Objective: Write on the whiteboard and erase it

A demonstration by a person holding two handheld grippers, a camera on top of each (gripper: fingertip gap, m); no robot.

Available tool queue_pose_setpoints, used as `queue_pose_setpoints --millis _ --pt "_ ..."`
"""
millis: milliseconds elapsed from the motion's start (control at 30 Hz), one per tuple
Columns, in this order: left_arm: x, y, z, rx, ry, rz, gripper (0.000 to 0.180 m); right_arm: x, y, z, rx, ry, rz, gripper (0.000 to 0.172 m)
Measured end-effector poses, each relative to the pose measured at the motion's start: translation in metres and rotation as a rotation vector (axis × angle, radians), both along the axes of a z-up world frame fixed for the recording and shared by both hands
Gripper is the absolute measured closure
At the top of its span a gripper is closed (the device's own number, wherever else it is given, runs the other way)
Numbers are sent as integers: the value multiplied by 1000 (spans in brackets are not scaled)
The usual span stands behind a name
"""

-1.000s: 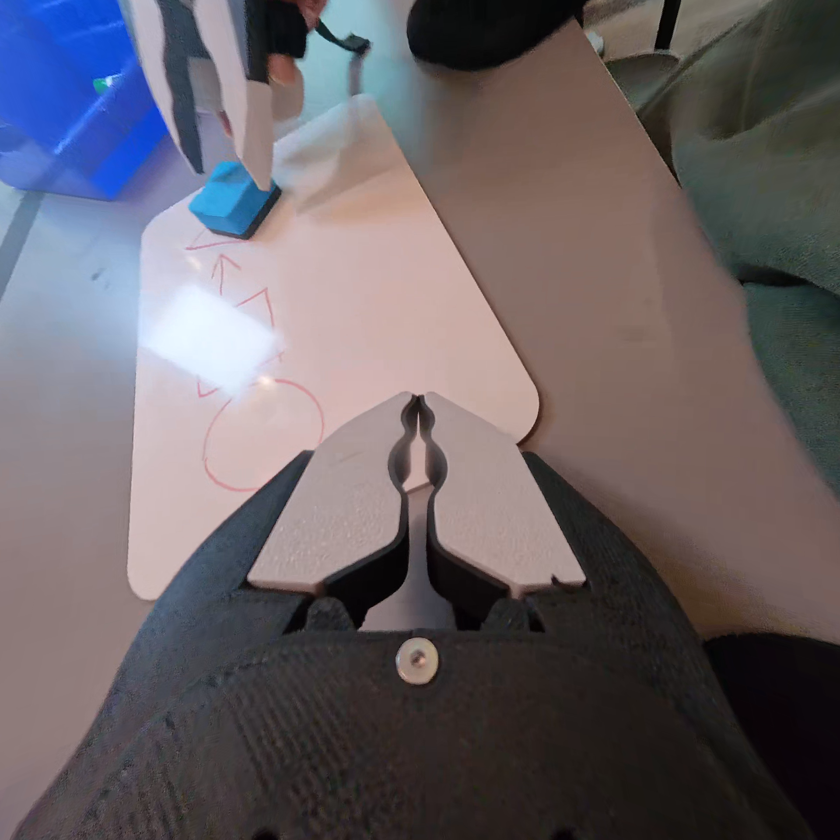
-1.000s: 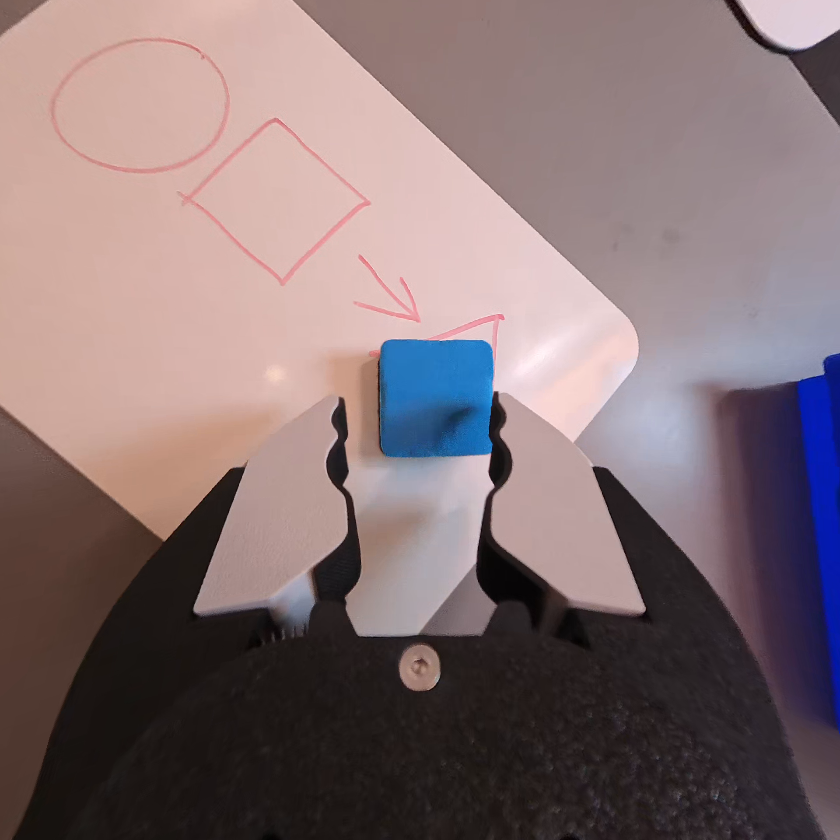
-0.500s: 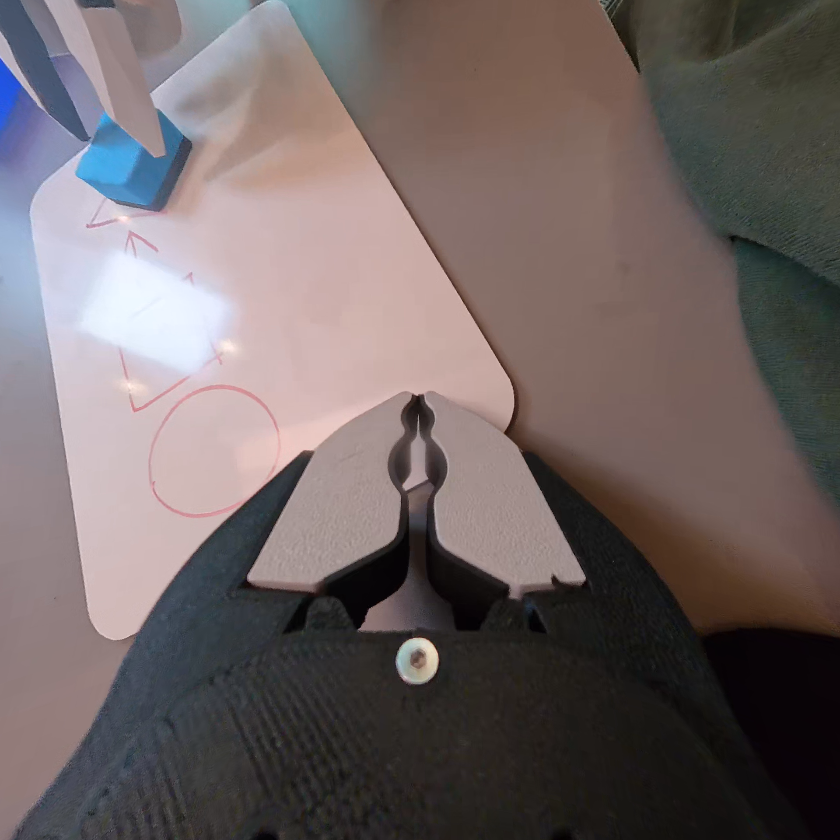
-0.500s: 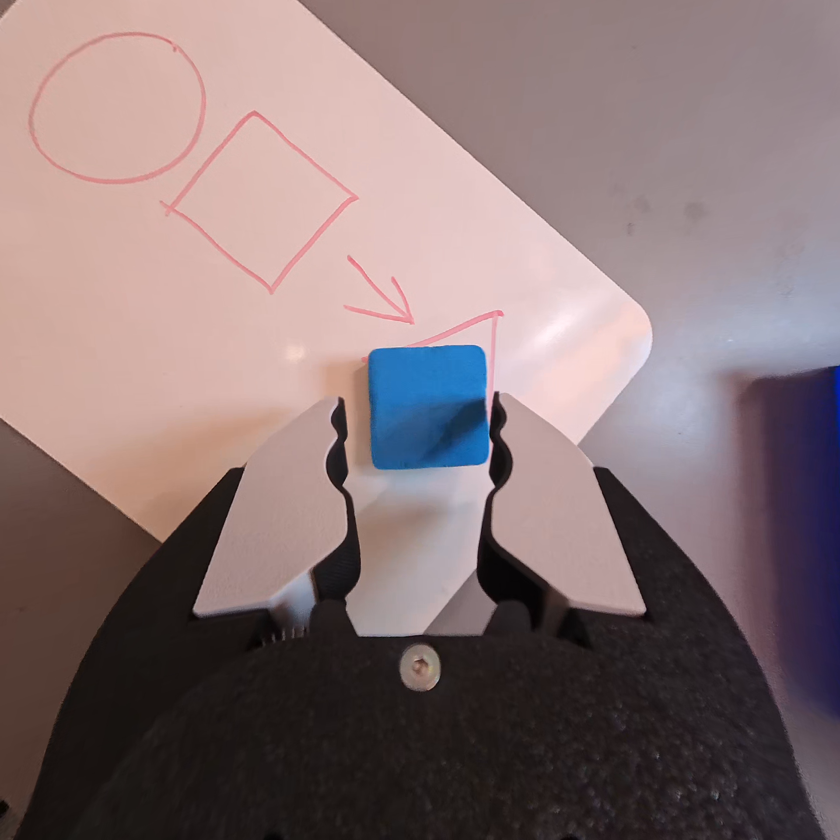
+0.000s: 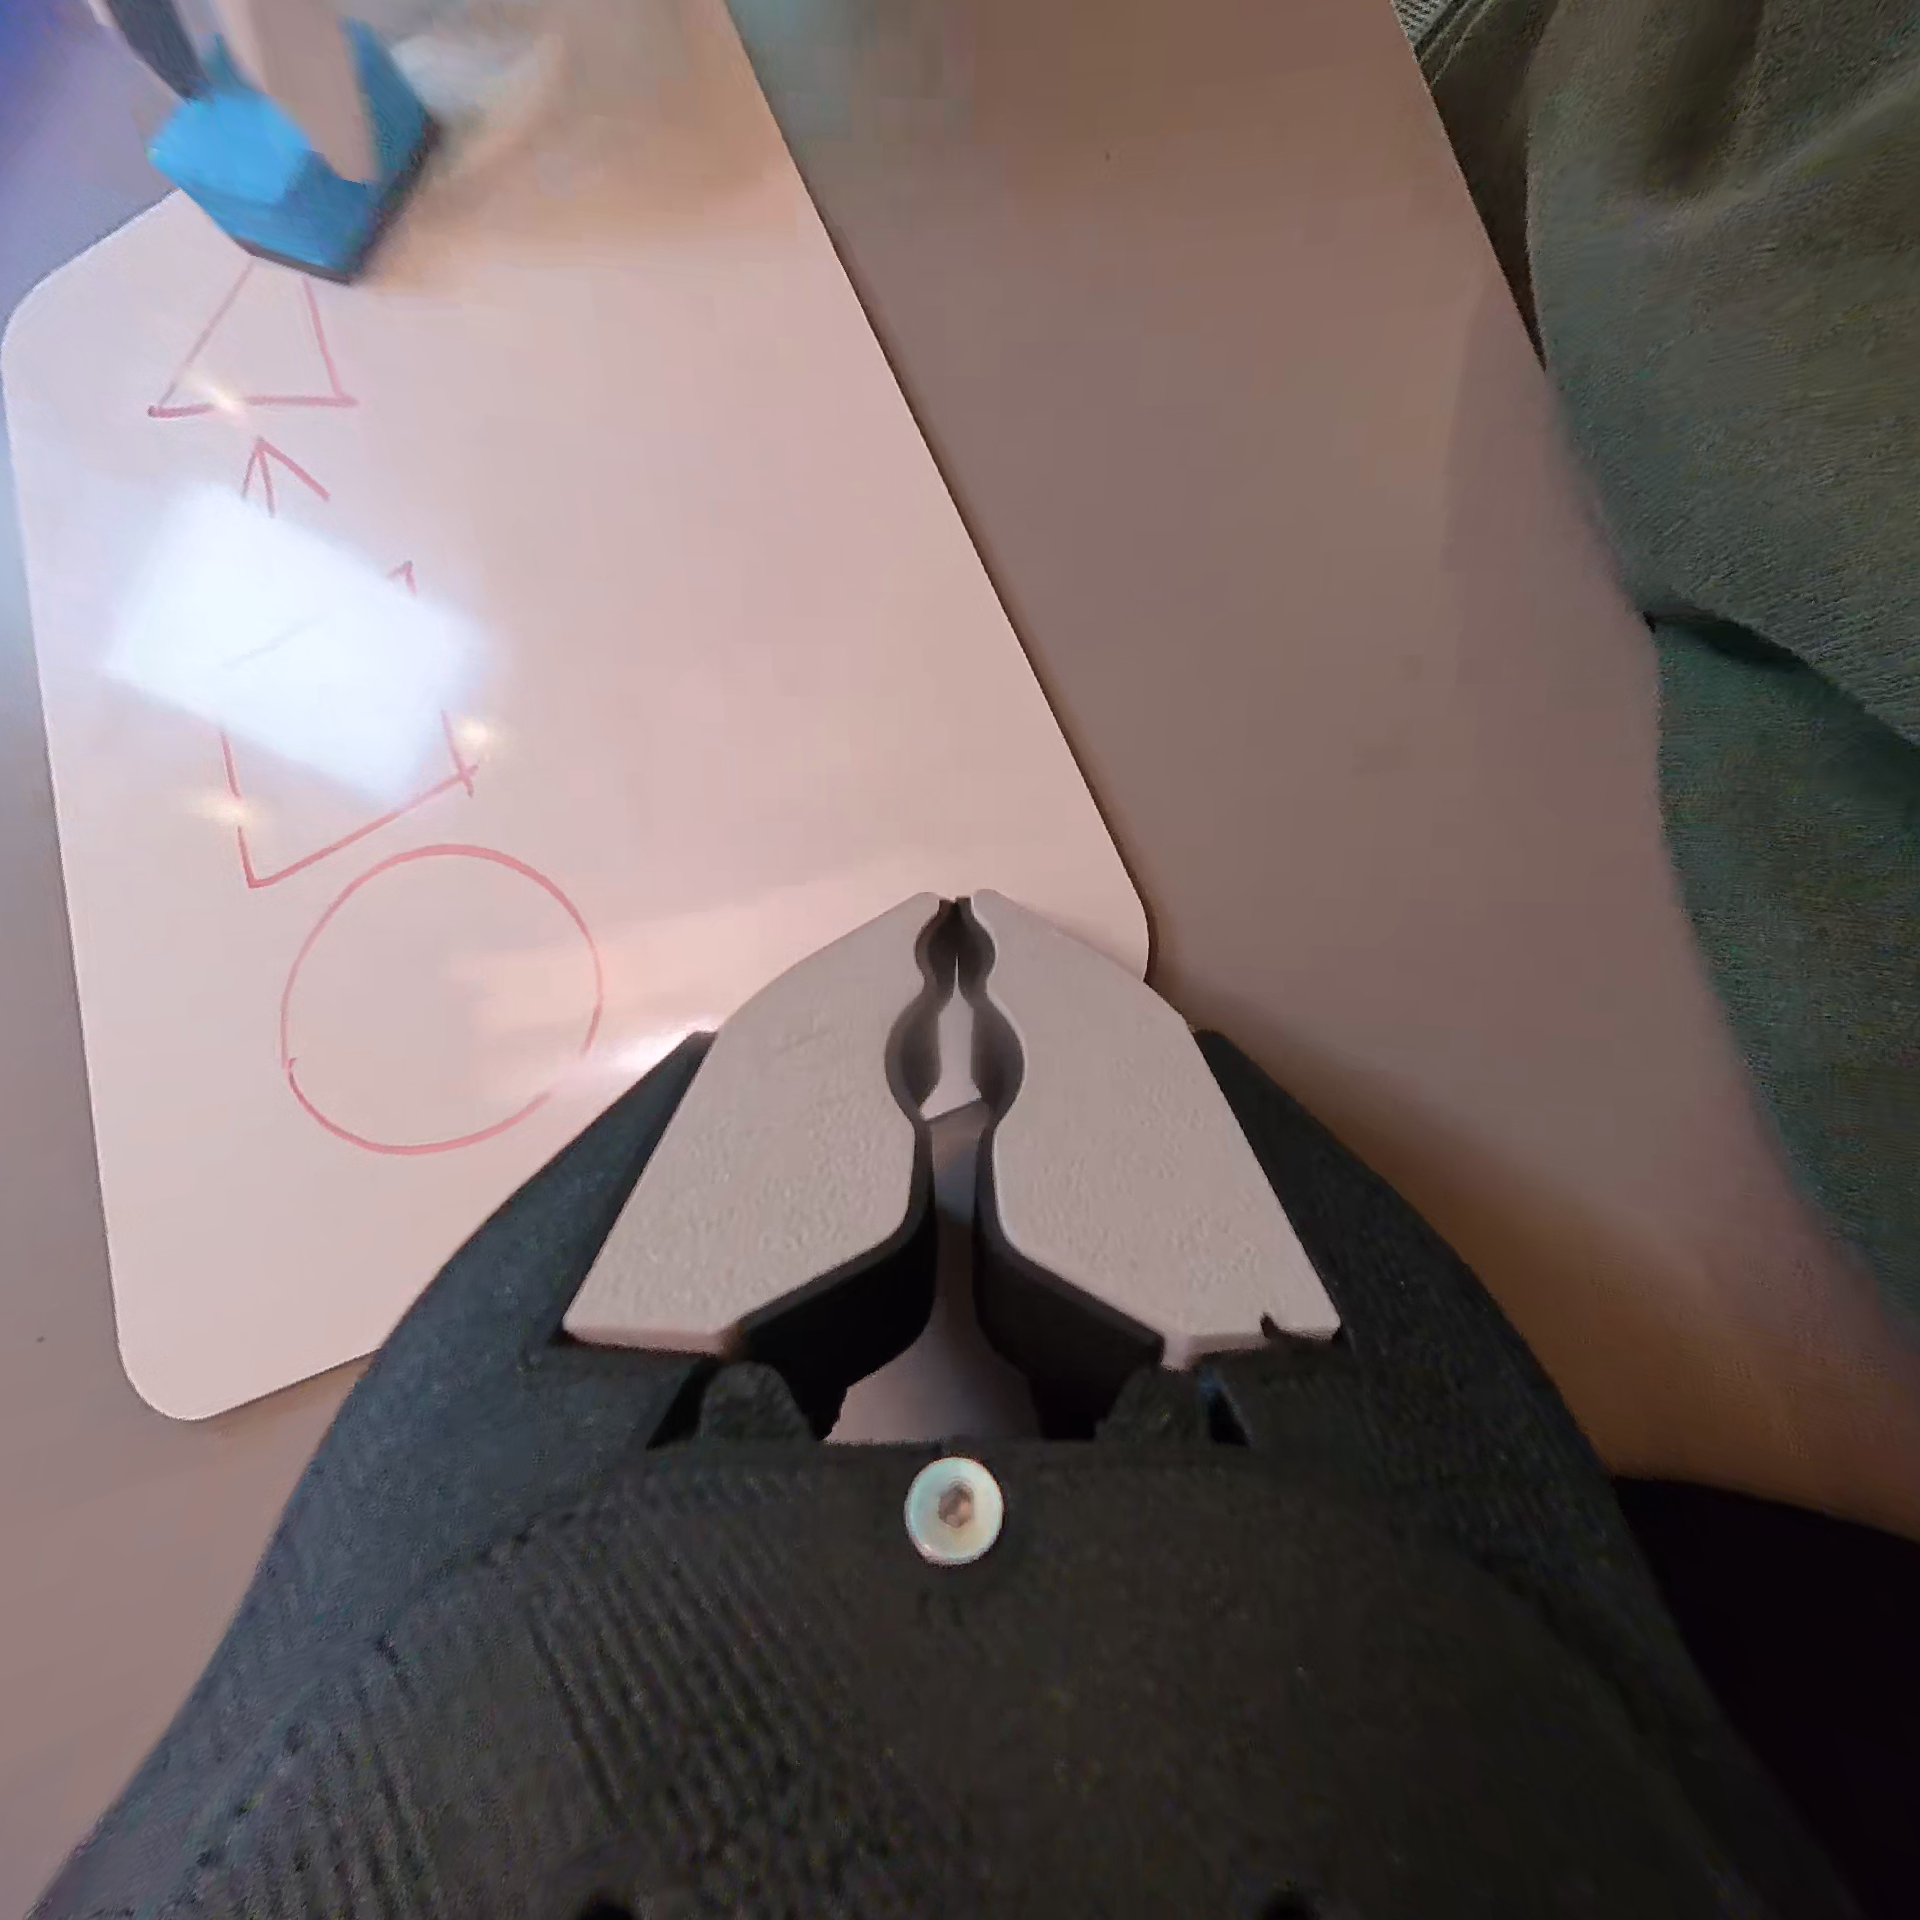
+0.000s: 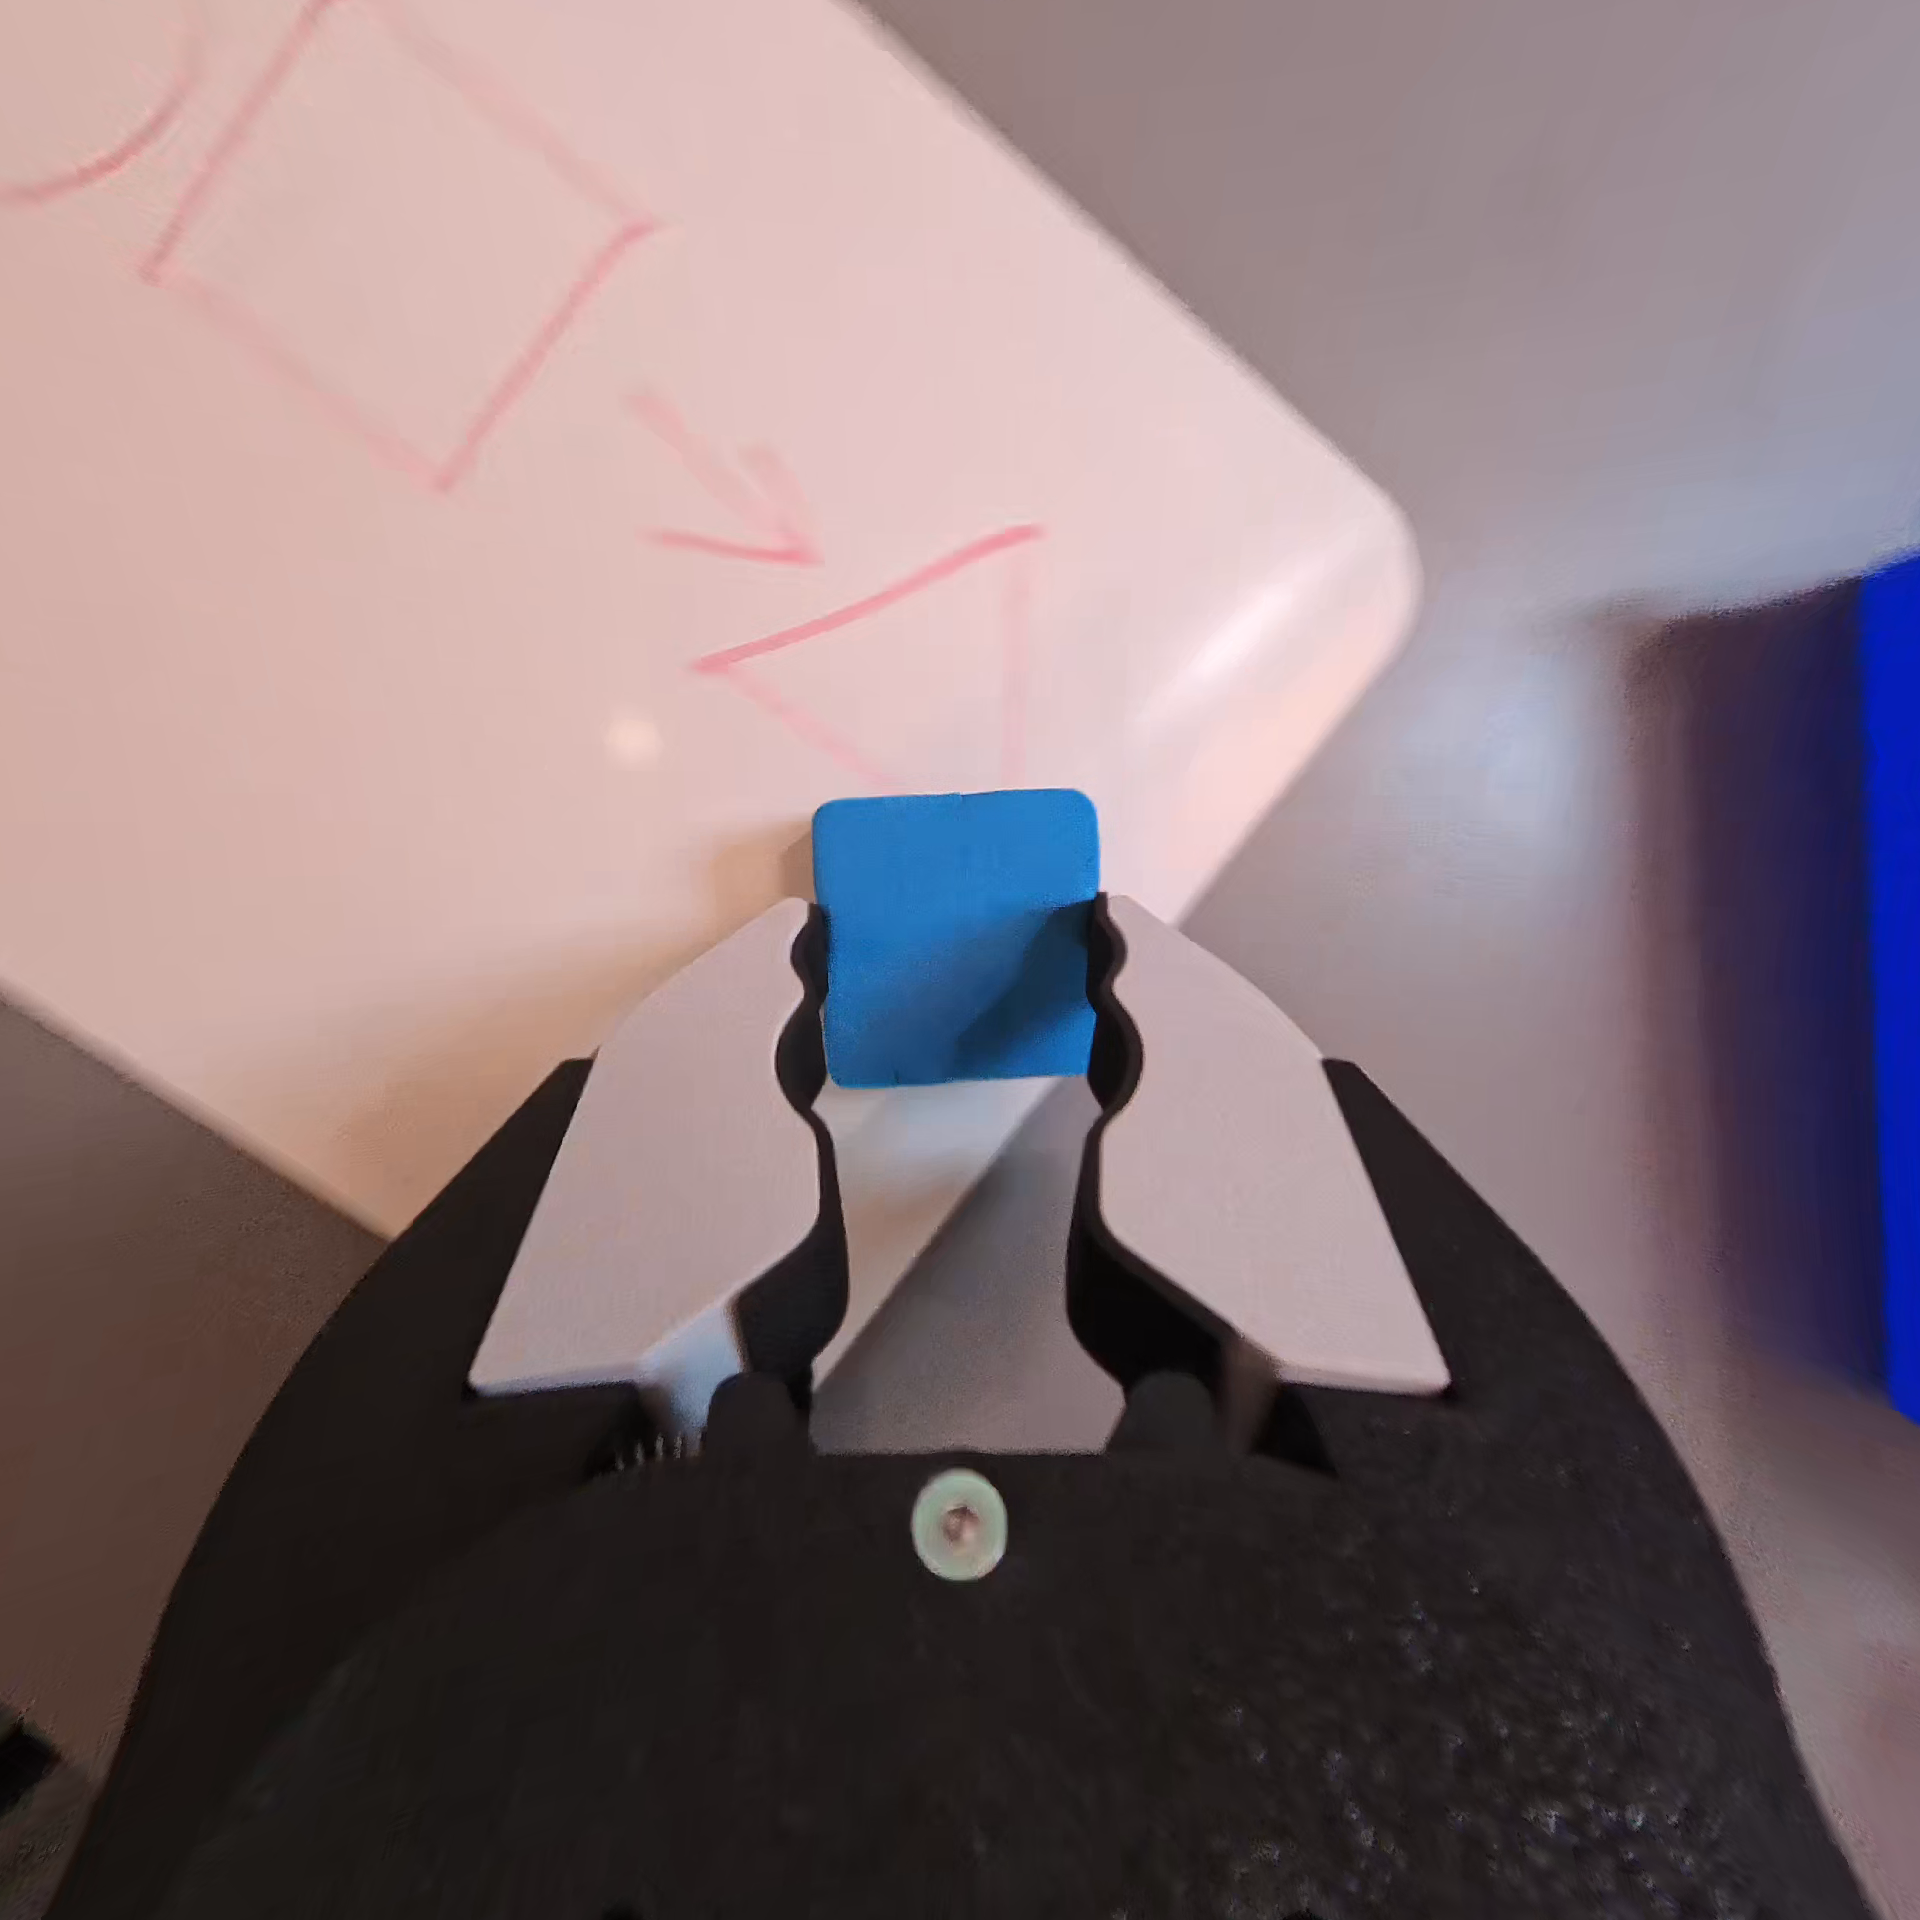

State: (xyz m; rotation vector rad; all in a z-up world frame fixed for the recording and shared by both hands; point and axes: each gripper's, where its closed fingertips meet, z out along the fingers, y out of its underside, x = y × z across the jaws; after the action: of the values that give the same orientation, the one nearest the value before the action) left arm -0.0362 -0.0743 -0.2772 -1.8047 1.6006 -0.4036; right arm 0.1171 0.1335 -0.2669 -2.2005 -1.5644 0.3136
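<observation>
With right gripper (image 6: pixel 956 940) fingers (image 6: pixel 717 1049) clamped on the blue eraser (image 6: pixel 956 935) at the whiteboard's (image 6: pixel 416 675) 5 o'clock corner, press flat and sweep toward 11 o'clock across the red triangle (image 6: pixel 904 665) (left gripper (image 5: pixel 958 906) shut empty, steadying the board's corner).

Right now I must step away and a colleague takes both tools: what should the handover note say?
Left tool: shut, empty, at the whiteboard's near corner.
Right tool: shut on the blue eraser, which sits at the board's far end, at the tip of the triangle.
Done: red circle, square, arrow and triangle drawn.
Left: all four shapes look intact, so wipe them off.
</observation>
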Motion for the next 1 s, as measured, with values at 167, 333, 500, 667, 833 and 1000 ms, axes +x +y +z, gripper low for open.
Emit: queue_pose_setpoints --millis 167,333,500,667,833,1000 --pt "2 2 0 10 14 24 180 -45 -19 -1 -21 89 105 124" --pt "2 1 0 -6 6 18 180 -14 12 -1 -56 18 15 124" --pt "2 1 -1 2 11 37 180 -64 -9 -1 -42 116 124 124" --pt "2 1 -1 -4 7 35 180 -8 19 -1 -59 66 -13 124" --pt "5 -2 -1 -8 -5 34 180 -59 -3 -1 -19 146 99 124" --pt "5 -2 0 7 6 35 180 -10 -7 -1 -50 61 77 124"
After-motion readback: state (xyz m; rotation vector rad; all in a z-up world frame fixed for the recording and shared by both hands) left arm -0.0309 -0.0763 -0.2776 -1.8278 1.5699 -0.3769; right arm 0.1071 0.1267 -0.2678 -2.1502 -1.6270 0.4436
